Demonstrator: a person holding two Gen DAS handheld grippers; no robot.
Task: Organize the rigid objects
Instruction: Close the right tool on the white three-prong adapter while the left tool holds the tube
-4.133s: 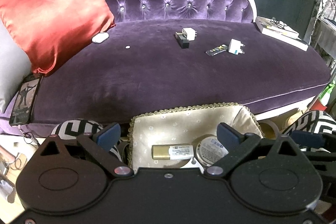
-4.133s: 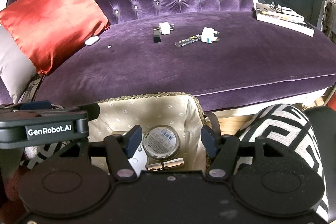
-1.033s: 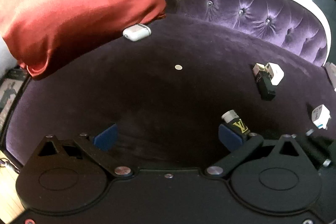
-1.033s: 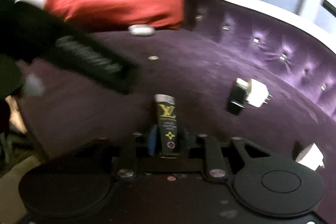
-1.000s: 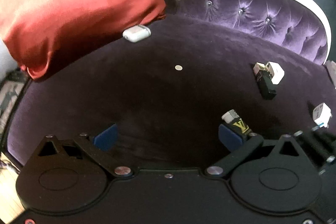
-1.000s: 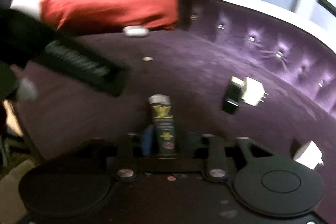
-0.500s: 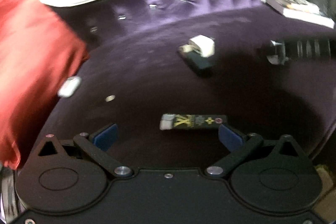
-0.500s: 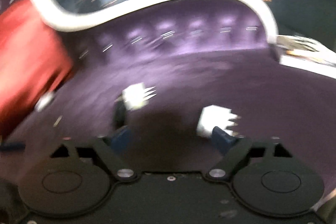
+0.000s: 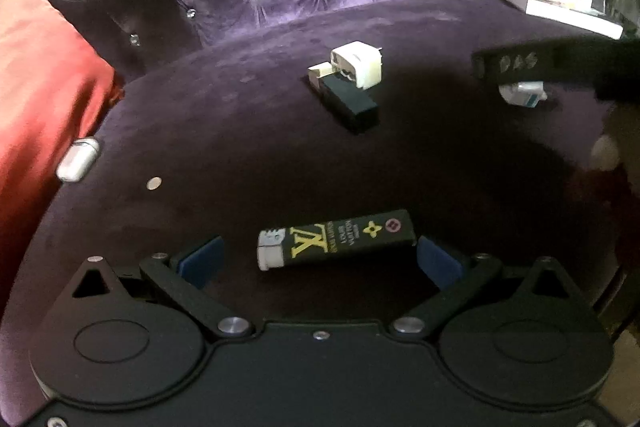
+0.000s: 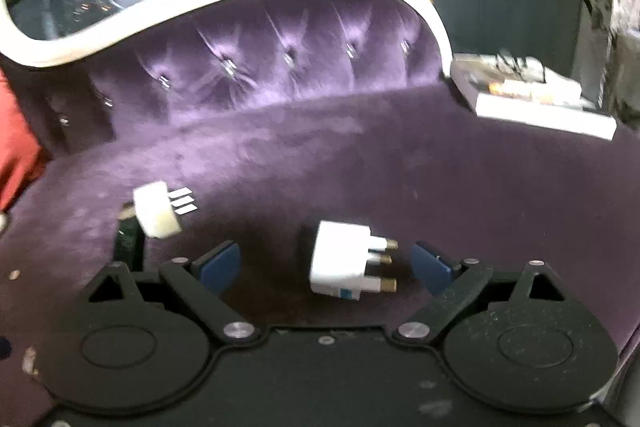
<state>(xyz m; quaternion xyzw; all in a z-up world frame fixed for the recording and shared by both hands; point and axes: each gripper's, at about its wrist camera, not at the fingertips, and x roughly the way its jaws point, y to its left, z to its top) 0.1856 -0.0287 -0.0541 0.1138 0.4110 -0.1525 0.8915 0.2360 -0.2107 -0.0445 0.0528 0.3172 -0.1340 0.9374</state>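
- Only the left wrist view shows the black lighter (image 9: pixel 336 244): it lies flat on the purple sofa (image 9: pixel 460 167), between the spread pads of the left gripper (image 9: pixel 320 261), not pressed.
- Only the right wrist view shows the white plug (image 10: pixel 348 269) up close, loose between the jaws of the right gripper (image 10: pixel 326 263).
- A second ago the right gripper pinched the lighter; its jaws have just been opening.

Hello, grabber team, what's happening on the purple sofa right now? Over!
Left gripper open around black lighter. Right gripper open, jaws just widened, around white plug adapter. Nothing blocking either.
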